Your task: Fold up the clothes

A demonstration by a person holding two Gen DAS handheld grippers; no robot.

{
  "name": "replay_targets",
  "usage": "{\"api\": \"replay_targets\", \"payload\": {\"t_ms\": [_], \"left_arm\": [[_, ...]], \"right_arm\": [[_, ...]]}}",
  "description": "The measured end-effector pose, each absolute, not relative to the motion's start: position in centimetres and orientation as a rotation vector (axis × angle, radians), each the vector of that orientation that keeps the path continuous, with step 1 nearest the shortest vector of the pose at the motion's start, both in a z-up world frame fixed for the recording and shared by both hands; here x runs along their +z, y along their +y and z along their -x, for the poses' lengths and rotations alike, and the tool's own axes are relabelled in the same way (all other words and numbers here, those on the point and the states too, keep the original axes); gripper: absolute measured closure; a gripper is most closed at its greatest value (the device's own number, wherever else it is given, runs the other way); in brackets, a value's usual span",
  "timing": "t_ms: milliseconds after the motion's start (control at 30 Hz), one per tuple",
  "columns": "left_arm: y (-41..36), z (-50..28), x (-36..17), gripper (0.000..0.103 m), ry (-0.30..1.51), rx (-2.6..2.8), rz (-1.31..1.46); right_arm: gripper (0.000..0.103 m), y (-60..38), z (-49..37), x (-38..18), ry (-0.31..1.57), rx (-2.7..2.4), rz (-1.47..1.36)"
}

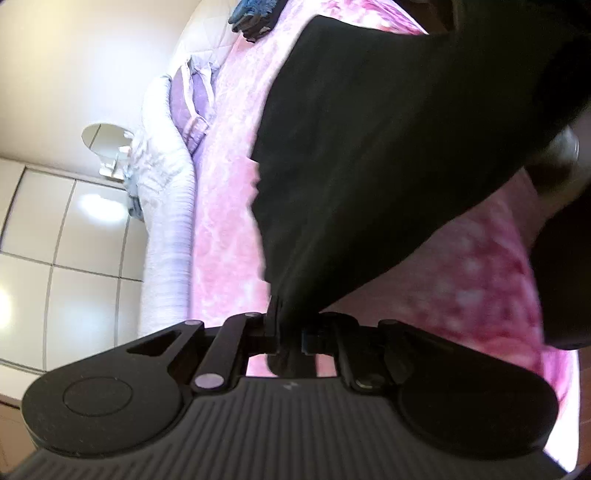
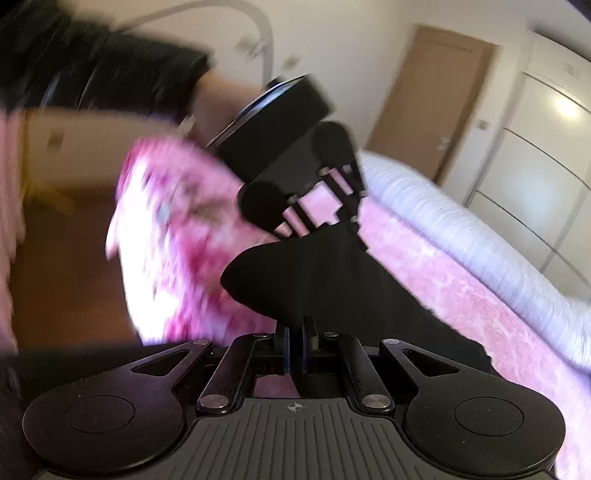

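Observation:
A black garment (image 1: pixel 369 147) hangs stretched above the pink bedspread (image 1: pixel 229 192). My left gripper (image 1: pixel 286 332) is shut on one edge of it, the cloth pinched between the jaws. In the right wrist view the same black garment (image 2: pixel 332 273) runs from my right gripper (image 2: pixel 295 339), which is shut on it, up to the left gripper (image 2: pixel 325 221) farther off. The view is tilted and blurred with motion. A person's arm in a black sleeve (image 2: pixel 92 66) crosses the upper left.
The bed carries a white quilted cover (image 2: pixel 461 236) along its far side and a lilac garment (image 1: pixel 195 107) near the pillow end. A dark blue cloth (image 1: pixel 251 14) lies at the far end. White wardrobe doors (image 2: pixel 535 155), a wooden door (image 2: pixel 432 96) and brown floor (image 2: pixel 66 258) surround it.

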State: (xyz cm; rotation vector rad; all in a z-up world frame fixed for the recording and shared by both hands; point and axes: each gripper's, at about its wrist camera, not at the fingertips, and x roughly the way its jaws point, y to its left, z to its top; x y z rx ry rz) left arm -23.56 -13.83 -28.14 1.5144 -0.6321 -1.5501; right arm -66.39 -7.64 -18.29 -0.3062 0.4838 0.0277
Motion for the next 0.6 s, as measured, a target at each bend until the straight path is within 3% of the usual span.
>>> {"api": "replay_targets", "payload": {"t_ms": [167, 300, 500, 600], "left_arm": [[-21.9, 27.0, -22.0, 0.094, -0.719, -1.574, -1.485], [-31.1, 31.7, -20.1, 0.093, -0.738, -1.636, -1.542], [-44.0, 39.1, -25.5, 0.089, -0.670, -1.778, -1.623], [-49.3, 41.6, -30.8, 0.079, -0.555, -1.825, -1.621]], "right_arm": [[0.099, -14.3, 70.0, -13.7, 0.295, -0.148, 0.110], [0.099, -21.5, 73.4, -12.8, 0.196, -0.295, -0.049], [0.099, -31.2, 78.6, -16.9, 0.144, -0.463, -0.349], [0.099, -33.3, 80.5, -19.3, 0.138, -0.498, -0.486]]}}
